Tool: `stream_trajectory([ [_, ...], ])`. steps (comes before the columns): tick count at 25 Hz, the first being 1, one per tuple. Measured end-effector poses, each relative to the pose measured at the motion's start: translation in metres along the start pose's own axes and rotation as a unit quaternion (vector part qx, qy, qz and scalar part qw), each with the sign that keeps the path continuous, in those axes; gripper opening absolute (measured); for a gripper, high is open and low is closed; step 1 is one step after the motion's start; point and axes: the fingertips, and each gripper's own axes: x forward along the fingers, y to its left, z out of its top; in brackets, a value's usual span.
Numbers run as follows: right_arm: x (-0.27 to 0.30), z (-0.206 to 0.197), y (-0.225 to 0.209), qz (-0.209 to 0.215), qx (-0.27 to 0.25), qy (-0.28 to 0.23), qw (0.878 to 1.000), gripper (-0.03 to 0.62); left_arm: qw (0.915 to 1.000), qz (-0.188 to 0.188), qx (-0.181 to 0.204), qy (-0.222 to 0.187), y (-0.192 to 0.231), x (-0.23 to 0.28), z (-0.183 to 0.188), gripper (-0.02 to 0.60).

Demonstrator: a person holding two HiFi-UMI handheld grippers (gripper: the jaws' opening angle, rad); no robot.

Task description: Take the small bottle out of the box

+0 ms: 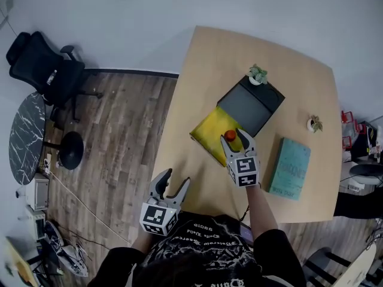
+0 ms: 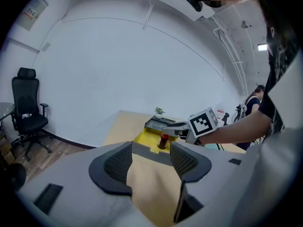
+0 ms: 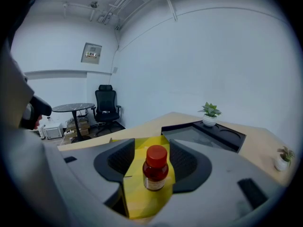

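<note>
Small bottle [image 3: 155, 170] between right claw [image 3: 152, 150]'s jaws; overhead, only its cap

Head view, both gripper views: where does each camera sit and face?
Head view: on the person's head, steeply down at the table; shows both arms, left gripper, right gripper.
Left gripper view: on the left gripper, along its open fingers across the table; the right gripper and arm show.
Right gripper view: on the right gripper, along its open fingers toward the wall; small bottle between them.
Shared: all three show the small bottle on the yellow box.
</note>
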Motion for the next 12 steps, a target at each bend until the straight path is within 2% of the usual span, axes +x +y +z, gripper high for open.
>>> stream_trajectory([
  [8, 0.023, -0.02, -0.005, 0.01, 0.018, 0.021, 1.0, 0.239, 0.9997, 0.009, -0.006, 0.02, 0.006, 0.004, -0.009, 0.256],
  [9, 0.025, -0.021, -0.006, 0.01, 0.019, 0.021, 1.0, 0.233, 0.9997, 0.009, -0.006, 0.024, 0.006, 0.005, -0.011, 0.256],
  [11, 0.025, -0.021, -0.009, 0.003, 0.017, 0.018, 1.0, 0.167, 0.9995, 0.008, -0.01, 0.03, 0.007, 0.006, -0.014, 0.256],
  [12, 0.026, -0.021, -0.009, 0.001, 0.017, 0.016, 1.0, 0.165, 0.9993, 0.009, -0.012, 0.033, 0.008, 0.007, -0.015, 0.256],
])
